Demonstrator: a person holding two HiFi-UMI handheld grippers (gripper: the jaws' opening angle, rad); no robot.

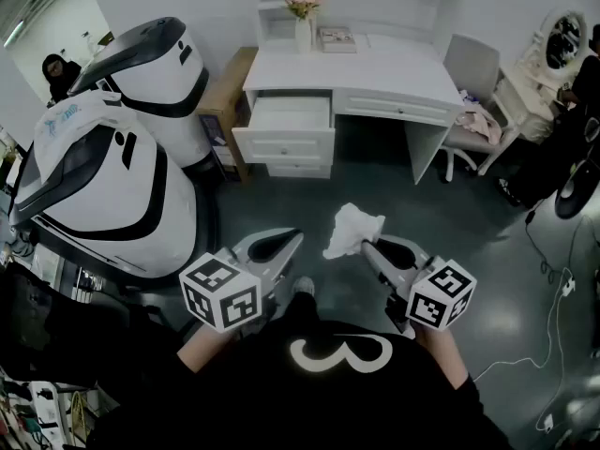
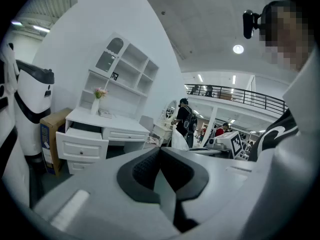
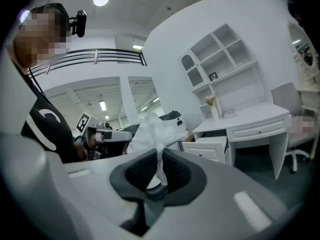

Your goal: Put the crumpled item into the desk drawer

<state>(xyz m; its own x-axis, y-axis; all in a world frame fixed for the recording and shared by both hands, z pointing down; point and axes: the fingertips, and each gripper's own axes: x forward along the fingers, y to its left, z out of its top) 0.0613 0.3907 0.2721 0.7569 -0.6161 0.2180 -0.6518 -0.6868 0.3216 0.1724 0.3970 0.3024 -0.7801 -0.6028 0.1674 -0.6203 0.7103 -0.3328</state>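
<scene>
My right gripper [image 1: 368, 243] is shut on a crumpled white item [image 1: 353, 229], which sticks out past the fingertips and hangs above the grey floor. In the right gripper view the crumpled item [image 3: 153, 136] is pinched between the dark pads [image 3: 176, 172]. My left gripper [image 1: 298, 236] sits beside it at the left, jaws together and empty, and in its own view the left gripper [image 2: 159, 151] shows closed pads. The white desk [image 1: 375, 64] stands ahead, its top-left drawer [image 1: 286, 125] pulled out. The drawer [image 2: 82, 140] also shows in the left gripper view.
Two large white-and-black machines [image 1: 112, 176] stand at the left, beside a wooden cabinet [image 1: 225, 101]. A vase of flowers [image 1: 304, 17] and a book [image 1: 336, 37] sit on the desk. A chair [image 1: 469, 111] stands at the desk's right. Cables [image 1: 553, 298] lie on the floor at right.
</scene>
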